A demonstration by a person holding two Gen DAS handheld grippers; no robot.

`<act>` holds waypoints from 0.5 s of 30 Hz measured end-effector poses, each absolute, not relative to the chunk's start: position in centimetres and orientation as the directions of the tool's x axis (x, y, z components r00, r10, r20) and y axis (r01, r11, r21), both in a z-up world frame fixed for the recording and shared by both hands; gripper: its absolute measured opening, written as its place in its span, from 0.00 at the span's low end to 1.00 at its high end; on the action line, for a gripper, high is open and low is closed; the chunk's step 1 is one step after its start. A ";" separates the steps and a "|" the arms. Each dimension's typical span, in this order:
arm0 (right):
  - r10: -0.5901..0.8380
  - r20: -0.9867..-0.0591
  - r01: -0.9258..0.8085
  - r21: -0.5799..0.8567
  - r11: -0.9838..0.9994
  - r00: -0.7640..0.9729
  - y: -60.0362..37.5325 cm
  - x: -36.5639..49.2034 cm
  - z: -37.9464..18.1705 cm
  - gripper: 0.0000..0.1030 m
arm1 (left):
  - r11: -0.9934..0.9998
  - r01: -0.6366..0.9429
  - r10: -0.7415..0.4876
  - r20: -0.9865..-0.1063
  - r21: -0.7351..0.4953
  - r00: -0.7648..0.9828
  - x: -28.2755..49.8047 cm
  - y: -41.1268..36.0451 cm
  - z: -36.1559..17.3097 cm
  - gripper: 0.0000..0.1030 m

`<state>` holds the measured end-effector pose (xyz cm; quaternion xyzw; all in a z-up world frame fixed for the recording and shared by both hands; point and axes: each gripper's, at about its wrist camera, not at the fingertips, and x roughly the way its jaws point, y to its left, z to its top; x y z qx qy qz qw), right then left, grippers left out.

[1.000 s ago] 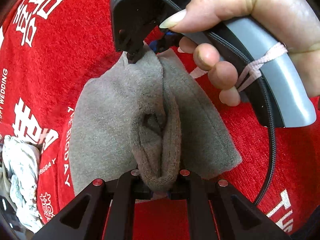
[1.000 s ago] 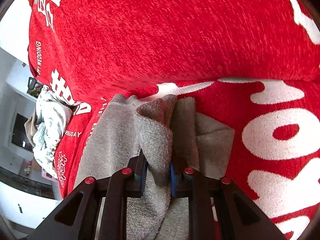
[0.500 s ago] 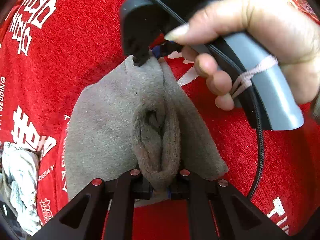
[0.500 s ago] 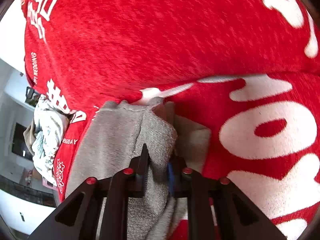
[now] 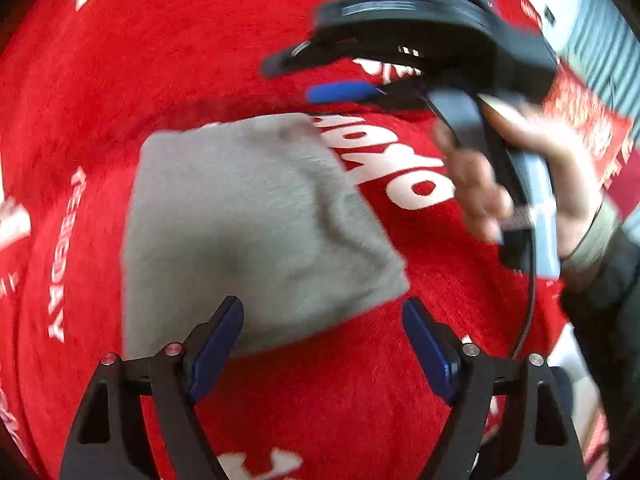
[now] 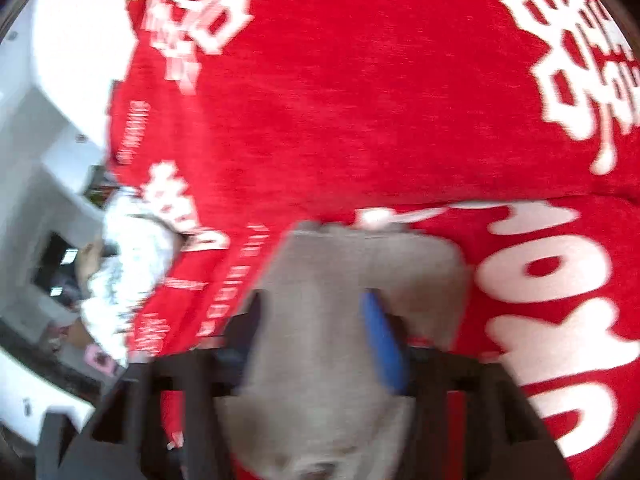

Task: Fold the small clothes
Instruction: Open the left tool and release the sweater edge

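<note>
Grey cloth [image 5: 256, 216] flat, red blanket [image 5: 200, 60] surrounding

Both hand-held grippers [image 5: 322, 344] [image 6: 316, 336] gape, jaws just opened (nothing pinched).

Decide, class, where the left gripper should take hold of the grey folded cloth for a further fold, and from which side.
Probably the near-right corner of the grey cloth, approached from the near side by the open left gripper. That corner juts free over the red blanket, while the rest lies flat.
</note>
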<state>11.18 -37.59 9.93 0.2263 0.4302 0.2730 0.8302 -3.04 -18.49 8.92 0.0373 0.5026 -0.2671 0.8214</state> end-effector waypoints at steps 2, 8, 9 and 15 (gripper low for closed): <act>0.728 -0.541 -0.299 0.675 0.675 0.421 -36.5 10.5 9.1 0.78 | 0.873 0.421 -0.411 -0.838 -0.248 0.359 -2.1 -15.7 9.0 0.80; 0.613 -0.673 -0.082 0.643 0.761 0.413 -39.0 10.8 3.5 0.47 | 0.910 0.190 -0.412 -0.845 -0.368 0.342 2.4 -8.6 7.6 0.80; 0.576 -0.692 -0.046 0.622 0.782 0.435 -39.7 10.6 3.7 0.46 | 0.913 0.150 -0.407 -0.847 -0.378 0.342 3.2 -7.6 7.4 0.80; 0.376 -0.766 0.045 0.464 0.885 0.522 -42.2 8.2 6.8 0.84 | 0.864 0.049 -0.491 -0.818 -0.501 0.300 8.2 -4.5 5.8 0.80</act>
